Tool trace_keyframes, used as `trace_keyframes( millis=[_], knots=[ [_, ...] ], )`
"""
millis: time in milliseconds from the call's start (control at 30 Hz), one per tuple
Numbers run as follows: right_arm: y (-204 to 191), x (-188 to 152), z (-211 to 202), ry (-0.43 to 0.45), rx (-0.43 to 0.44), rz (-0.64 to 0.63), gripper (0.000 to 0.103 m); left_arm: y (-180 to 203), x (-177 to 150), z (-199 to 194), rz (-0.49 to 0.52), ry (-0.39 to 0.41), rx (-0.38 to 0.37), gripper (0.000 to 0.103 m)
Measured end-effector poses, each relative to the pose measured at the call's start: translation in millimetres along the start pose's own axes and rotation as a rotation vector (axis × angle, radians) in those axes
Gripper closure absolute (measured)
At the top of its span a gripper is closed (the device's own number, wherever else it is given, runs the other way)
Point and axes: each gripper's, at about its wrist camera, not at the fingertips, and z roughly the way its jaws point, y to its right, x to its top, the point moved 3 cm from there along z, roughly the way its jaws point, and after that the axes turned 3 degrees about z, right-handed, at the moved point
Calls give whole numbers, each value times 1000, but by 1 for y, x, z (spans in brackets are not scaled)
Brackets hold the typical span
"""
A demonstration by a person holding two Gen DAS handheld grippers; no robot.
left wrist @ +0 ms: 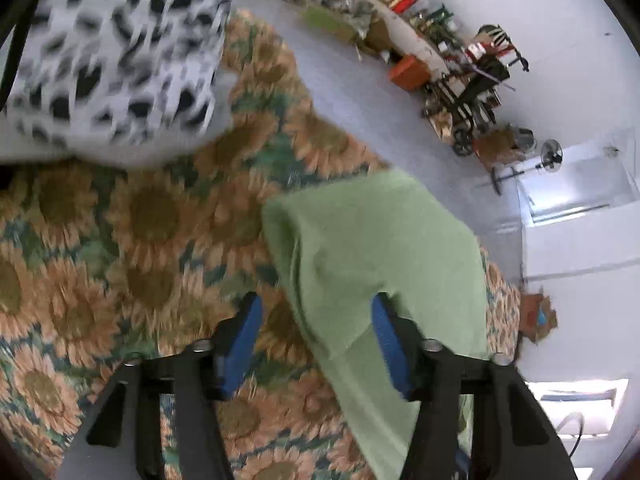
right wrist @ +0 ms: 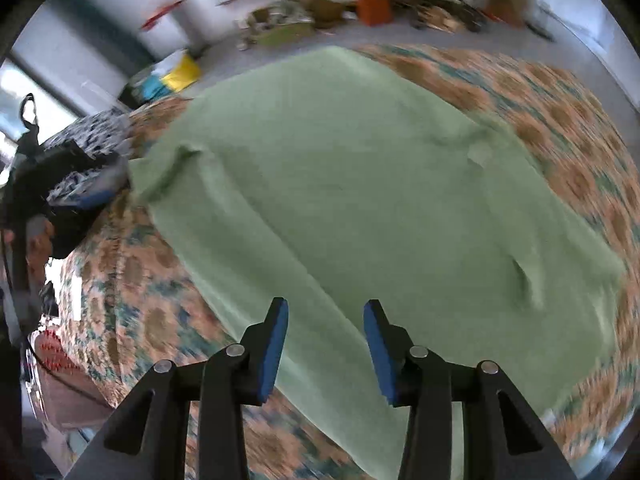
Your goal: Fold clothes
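A light green garment (right wrist: pixel 360 184) lies spread on a sunflower-print bedspread (right wrist: pixel 560 112). In the left wrist view the green garment (left wrist: pixel 372 248) lies to the right, and part of it drapes over the right finger. My left gripper (left wrist: pixel 316 320) is open, with cloth between its blue pads but not clamped. My right gripper (right wrist: pixel 326 320) is open and hovers over the garment's near edge. Both views are blurred by motion.
A black-and-white patterned cloth (left wrist: pixel 116 48) lies at the bed's far left, also in the right wrist view (right wrist: pixel 88 136). The sunflower bedspread (left wrist: pixel 140 240) fills the left. Clutter (left wrist: pixel 460 60), an orange box (right wrist: pixel 374 8) and a standing fan (left wrist: pixel 548 160) stand on the floor beyond.
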Motion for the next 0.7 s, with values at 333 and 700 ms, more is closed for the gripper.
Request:
trace_keyframes(
  millis=[333,700],
  knots=[
    [-122,25,48,-25,34,-156,59,6,-7,24,-123,-47,-14,93],
    [-94,-41,30,-44,3,2,59,44,67,32,-2,12,18,101]
  ],
)
